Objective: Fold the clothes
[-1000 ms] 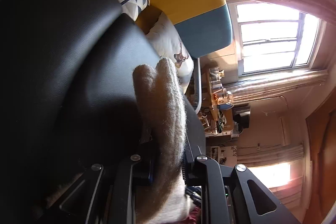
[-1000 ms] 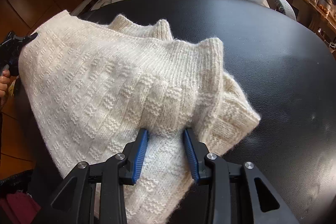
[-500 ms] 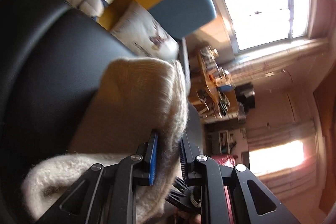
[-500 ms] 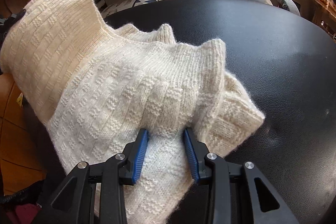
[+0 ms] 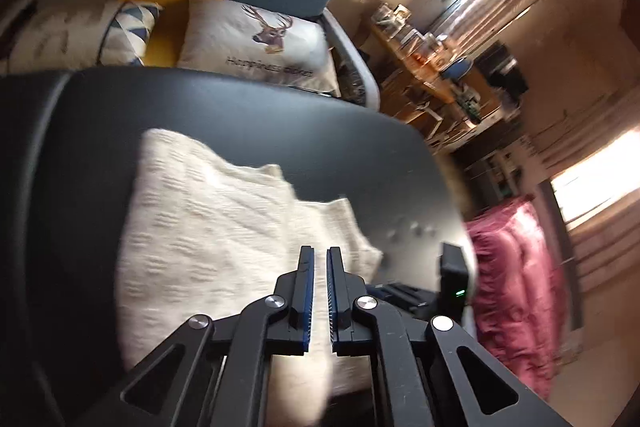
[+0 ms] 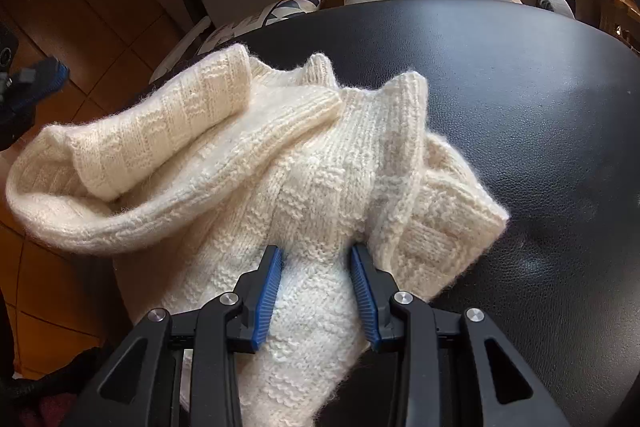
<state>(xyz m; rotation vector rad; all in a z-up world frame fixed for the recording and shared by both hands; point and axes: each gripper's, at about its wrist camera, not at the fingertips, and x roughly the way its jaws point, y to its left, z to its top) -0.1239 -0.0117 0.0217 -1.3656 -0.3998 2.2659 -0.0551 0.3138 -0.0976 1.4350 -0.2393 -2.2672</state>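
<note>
since a half second ago our left gripper [image 5: 319,259] has let go of the sweater [image 6: 280,167] edge it was carrying, and the flap it lifted now lies rolled over the top of the pile. the left jaws stand nearly closed with only a thin gap and nothing between them (the view is blurred, so we judge the hand is moving). the sweater lies on the black table [image 6: 520,87], below and just ahead of that gripper, not touching its fingers as far as we can tell.

our right gripper [image 6: 316,259] has not shifted: its jaws are spread wide and pressed down on the knit near the front edge, the blue pads [image 6: 269,291] flanking a ridge of fabric without pinching it. we take this as pinning the pile so the fold does not drag it across the table. the fold looks loose and lumpy, not yet flat.
</note>
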